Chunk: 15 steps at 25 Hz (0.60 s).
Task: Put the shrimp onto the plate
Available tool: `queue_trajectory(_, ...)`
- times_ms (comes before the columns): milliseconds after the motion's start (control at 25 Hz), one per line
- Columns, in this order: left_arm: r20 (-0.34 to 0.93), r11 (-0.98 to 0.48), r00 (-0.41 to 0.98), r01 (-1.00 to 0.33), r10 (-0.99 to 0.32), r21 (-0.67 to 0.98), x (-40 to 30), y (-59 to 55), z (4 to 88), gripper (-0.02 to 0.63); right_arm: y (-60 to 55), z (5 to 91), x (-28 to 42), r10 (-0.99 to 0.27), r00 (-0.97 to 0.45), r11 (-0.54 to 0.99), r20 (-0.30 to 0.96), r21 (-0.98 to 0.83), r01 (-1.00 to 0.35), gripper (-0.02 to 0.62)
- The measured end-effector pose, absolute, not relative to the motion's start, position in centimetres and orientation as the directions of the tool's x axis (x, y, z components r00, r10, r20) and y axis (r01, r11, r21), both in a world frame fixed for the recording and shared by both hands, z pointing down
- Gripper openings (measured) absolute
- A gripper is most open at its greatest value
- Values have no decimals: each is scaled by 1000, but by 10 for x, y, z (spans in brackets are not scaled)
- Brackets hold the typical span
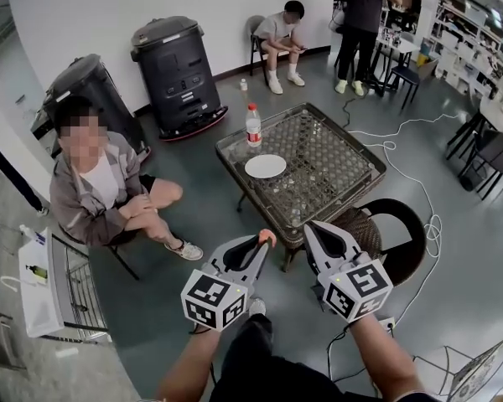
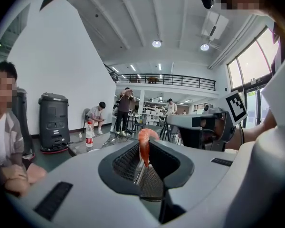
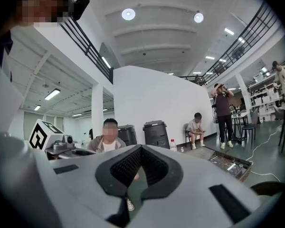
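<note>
An orange shrimp point(image 1: 267, 237) sticks out between the tips of my left gripper point(image 1: 264, 242), which is shut on it and held in the air short of the table's near edge. In the left gripper view the shrimp point(image 2: 144, 142) hangs curved between the dark pads of the left gripper point(image 2: 145, 156). The white plate point(image 1: 266, 167) lies empty on the glass-topped table point(image 1: 327, 153), beyond both grippers. My right gripper point(image 1: 313, 228) is beside the left one, shut and holding nothing. In the right gripper view the right gripper point(image 3: 141, 151) has its tips together.
A plastic bottle point(image 1: 253, 126) stands on the table behind the plate. A person point(image 1: 101, 182) sits on a chair at the left. A dark wicker chair point(image 1: 390, 224) is at the table's near right. Two black machines point(image 1: 178, 74) stand by the wall; cables point(image 1: 394, 145) cross the floor.
</note>
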<state>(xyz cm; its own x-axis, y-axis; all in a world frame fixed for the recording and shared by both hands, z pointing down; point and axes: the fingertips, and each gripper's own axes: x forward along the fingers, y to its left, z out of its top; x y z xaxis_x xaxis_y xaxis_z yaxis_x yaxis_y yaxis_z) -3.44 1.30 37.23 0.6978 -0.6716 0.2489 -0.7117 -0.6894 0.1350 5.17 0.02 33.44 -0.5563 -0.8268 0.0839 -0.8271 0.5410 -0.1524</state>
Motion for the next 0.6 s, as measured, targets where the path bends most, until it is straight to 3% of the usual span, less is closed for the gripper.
queue_trajectory(600, 301, -750, 759, -639, -577, 171, -48, -130, 411, 67, -142, 359, 38, -880, -449, 428, 155, -155, -891, 3)
